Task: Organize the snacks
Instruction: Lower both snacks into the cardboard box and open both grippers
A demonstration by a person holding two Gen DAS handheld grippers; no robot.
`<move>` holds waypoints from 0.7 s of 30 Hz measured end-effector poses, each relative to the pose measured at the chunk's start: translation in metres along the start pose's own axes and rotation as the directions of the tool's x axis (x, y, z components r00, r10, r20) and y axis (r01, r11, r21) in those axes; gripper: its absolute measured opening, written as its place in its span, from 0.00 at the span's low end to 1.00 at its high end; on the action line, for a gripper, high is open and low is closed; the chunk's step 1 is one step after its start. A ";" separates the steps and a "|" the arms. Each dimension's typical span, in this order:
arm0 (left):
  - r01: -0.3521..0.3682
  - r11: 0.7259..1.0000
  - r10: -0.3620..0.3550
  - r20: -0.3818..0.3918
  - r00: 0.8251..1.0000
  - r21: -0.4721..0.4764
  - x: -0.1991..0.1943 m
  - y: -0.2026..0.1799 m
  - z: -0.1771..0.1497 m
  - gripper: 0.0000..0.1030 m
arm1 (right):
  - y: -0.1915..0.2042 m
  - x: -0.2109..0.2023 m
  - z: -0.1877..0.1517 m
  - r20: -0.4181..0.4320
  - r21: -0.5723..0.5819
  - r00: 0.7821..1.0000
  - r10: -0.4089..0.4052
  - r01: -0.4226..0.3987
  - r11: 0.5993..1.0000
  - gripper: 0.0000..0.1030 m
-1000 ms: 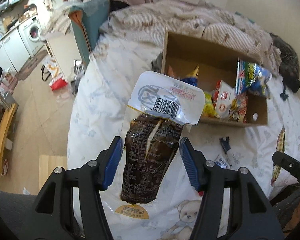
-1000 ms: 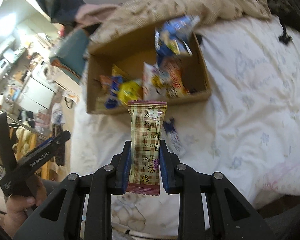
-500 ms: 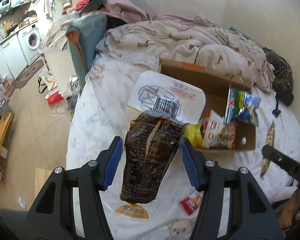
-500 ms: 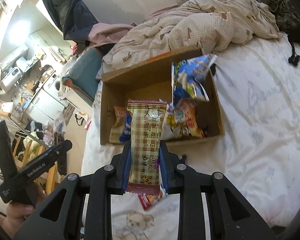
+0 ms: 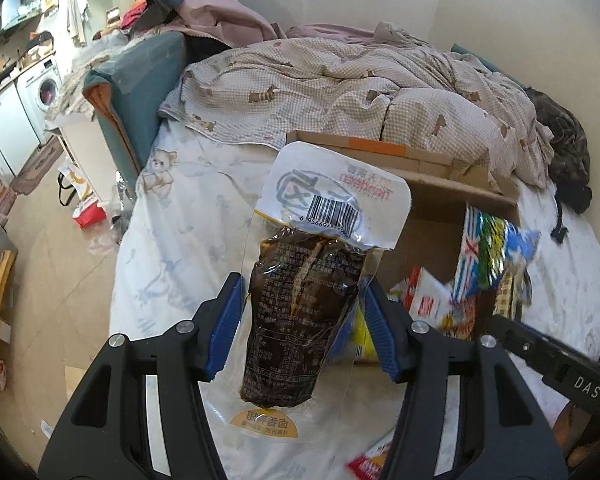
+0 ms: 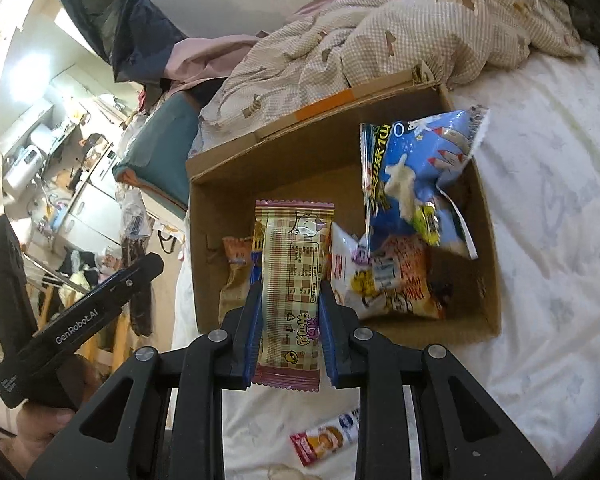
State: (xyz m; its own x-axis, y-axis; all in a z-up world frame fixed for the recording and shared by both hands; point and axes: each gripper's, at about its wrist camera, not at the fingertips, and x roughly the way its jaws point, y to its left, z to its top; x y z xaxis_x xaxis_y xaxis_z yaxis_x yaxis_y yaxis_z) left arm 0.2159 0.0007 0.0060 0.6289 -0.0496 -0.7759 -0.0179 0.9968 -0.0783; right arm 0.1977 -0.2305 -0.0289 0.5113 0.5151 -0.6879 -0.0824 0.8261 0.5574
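My left gripper [image 5: 302,308] is shut on a clear packet of dark brown food with a white barcode top [image 5: 308,292], held upright over the bed. My right gripper [image 6: 288,316] is shut on a tan plaid wafer packet [image 6: 290,280], held above the near edge of an open cardboard box [image 6: 236,160]. Inside the box stand several snack packs, among them a blue bag [image 6: 412,176] and an orange one [image 6: 404,280]. In the left wrist view the same box [image 5: 432,196] lies right of the dark packet, with the blue bag [image 5: 488,252] leaning in it.
A small red snack packet [image 6: 326,438] lies on the white sheet in front of the box. A checked duvet [image 5: 360,88] is piled behind the box. The bed's left edge drops to a floor with a bag [image 5: 86,210] and a washing machine [image 5: 44,92].
Both grippers have pulled back with their packets, so more of the bed and duvet shows. The box now sits lower and nearer in both views. Both grips stay the same.
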 end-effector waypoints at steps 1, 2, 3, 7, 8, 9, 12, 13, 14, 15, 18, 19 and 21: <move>0.005 1.000 -0.005 0.001 1.000 -0.003 0.005 -0.001 0.005 0.53 | -0.004 0.004 0.005 -0.001 0.015 1.000 0.000 0.000 1.000 0.26; 0.011 1.000 -0.011 0.004 1.000 -0.003 0.009 -0.001 0.009 0.53 | -0.007 0.008 0.009 -0.003 0.019 1.000 -0.002 0.002 1.000 0.26; 0.014 1.000 -0.014 0.005 1.000 -0.001 0.013 -0.002 0.012 0.53 | -0.009 0.012 0.013 -0.006 0.019 1.000 -0.007 0.007 1.000 0.26; 0.037 0.999 -0.037 -0.004 0.999 0.010 0.031 -0.009 0.019 0.53 | -0.012 0.028 0.024 -0.022 0.004 1.000 -0.016 0.016 1.000 0.27; 0.043 0.999 -0.042 -0.009 0.999 0.011 0.036 -0.010 0.018 0.53 | -0.011 0.031 0.026 -0.024 -0.001 1.000 -0.017 0.017 1.000 0.27; 0.048 0.999 -0.047 -0.017 0.999 0.011 0.039 -0.011 0.017 0.54 | -0.011 0.035 0.028 -0.026 -0.007 1.000 -0.018 0.018 1.000 0.27; 0.071 0.997 -0.070 -0.040 0.997 0.013 0.047 -0.015 0.014 0.54 | -0.009 0.044 0.032 -0.032 -0.017 0.999 -0.019 0.019 1.000 0.27; 0.083 0.996 -0.082 -0.046 0.996 0.018 0.050 -0.017 0.014 0.55 | -0.009 0.047 0.033 -0.033 -0.015 0.999 -0.020 0.020 1.000 0.27; 0.087 0.996 -0.086 -0.049 0.995 0.024 0.052 -0.019 0.013 0.56 | -0.009 0.050 0.035 -0.037 -0.012 0.999 -0.016 0.016 1.000 0.27; 0.085 0.996 -0.083 -0.052 0.995 0.028 0.053 -0.021 0.013 0.57 | -0.009 0.052 0.036 -0.041 -0.005 0.999 -0.014 0.013 1.000 0.29; 0.080 0.997 -0.078 -0.065 0.995 0.022 0.058 -0.021 0.011 0.61 | -0.009 0.059 0.040 -0.051 0.008 0.999 -0.003 0.003 1.000 0.32; 0.081 0.997 -0.079 -0.077 0.994 0.018 0.060 -0.020 0.011 0.63 | -0.010 0.060 0.040 -0.051 0.007 0.999 0.002 -0.002 1.000 0.39; 0.086 0.996 -0.085 -0.084 0.993 0.013 0.060 -0.019 0.009 0.64 | -0.009 0.061 0.042 -0.043 -0.007 0.999 -0.012 0.012 1.000 0.66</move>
State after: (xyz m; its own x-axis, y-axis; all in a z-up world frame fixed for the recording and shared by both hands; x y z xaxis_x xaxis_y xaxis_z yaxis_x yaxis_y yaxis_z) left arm 0.2610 -0.0206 -0.0330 0.5609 -0.1390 -0.8161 0.0463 0.9895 -0.1368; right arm 0.2655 -0.2164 -0.0559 0.4754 0.5143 -0.7138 -0.0821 0.8338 0.5460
